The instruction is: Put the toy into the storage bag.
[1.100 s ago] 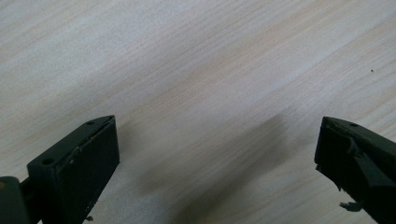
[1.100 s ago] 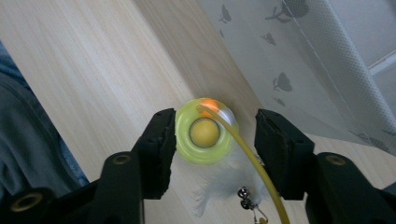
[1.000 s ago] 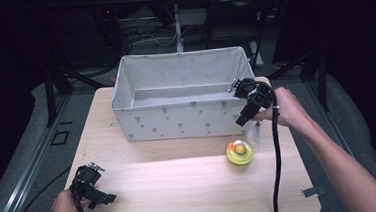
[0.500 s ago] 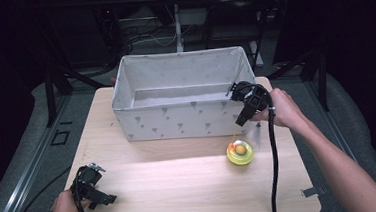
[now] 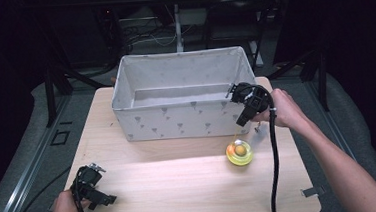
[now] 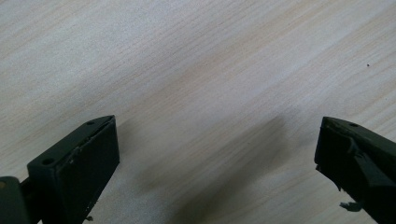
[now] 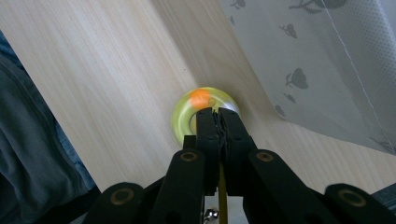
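A small yellow bowl (image 5: 239,156) (image 7: 181,117) with an orange ball (image 5: 230,148) (image 7: 201,97) in it sits on the wooden table, in front of the fabric box's right corner. My right gripper (image 5: 243,122) (image 7: 216,114) hangs tilted just above the bowl. Its jaws have just been closing and now pinch the thin yellow handle (image 7: 221,186) of a spoon (image 5: 238,142), whose head rests in the bowl. My left gripper (image 5: 107,199) (image 6: 217,154) lies near the table's front left corner, open, with bare wood between its jaws.
A grey fabric box (image 5: 177,122) (image 7: 327,70) with a small tree print stands at the back middle of the table (image 5: 181,186), its inside bare where visible. The right gripper's black cable (image 5: 274,170) hangs down across the table's right side.
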Tool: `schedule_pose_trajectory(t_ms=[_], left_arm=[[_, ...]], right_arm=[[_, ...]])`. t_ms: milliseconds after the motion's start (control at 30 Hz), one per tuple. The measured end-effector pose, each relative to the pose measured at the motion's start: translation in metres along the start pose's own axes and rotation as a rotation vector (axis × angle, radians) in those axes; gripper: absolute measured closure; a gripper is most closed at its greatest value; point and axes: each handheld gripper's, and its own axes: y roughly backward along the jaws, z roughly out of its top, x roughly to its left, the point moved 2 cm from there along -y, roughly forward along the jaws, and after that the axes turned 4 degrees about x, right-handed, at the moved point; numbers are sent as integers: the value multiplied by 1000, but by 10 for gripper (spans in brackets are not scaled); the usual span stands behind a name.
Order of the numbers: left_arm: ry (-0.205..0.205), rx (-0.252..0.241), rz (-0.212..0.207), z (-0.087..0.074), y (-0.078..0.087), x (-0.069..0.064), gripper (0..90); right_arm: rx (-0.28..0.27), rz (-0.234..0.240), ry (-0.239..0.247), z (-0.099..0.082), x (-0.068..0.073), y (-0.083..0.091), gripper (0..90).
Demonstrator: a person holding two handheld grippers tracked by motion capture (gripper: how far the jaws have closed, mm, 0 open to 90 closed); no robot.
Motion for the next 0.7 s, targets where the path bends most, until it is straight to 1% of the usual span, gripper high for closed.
schedule_pose_trajectory(t_ms=[100, 167, 200, 267, 333, 467, 567, 600, 667, 700], left_arm=[[-3, 1, -1, 0, 0, 0, 2], [-4, -1, 0, 0, 0, 0, 2], [0, -6, 2, 1, 0, -1, 2], [-2, -14, 6, 1, 2, -1, 2], [0, -21, 8, 2, 2, -1, 2], [-7, -20, 11, 2, 2, -1, 2], [-4, -22, 11, 2, 3, -1, 2], [-5, -25, 11, 2, 3, -1, 2], [-5, -23, 11, 2, 3, -1, 2], [-9, -21, 11, 2, 2, -1, 2]], right_arm=[[-6, -11, 7, -1, 3, 3, 884], [-12, -8, 8, -1, 3, 5, 884], [-28, 1, 13, -1, 4, 10, 884], [-43, 1, 12, 0, 5, 14, 884], [-46, -2, 17, 1, 6, 17, 884], [-59, -18, 27, 5, 9, 31, 884], [-61, -22, 32, 6, 10, 35, 884], [-60, -34, 38, 7, 12, 41, 884], [-64, -38, 37, 7, 12, 42, 884], [-70, -39, 43, 7, 14, 48, 884]])
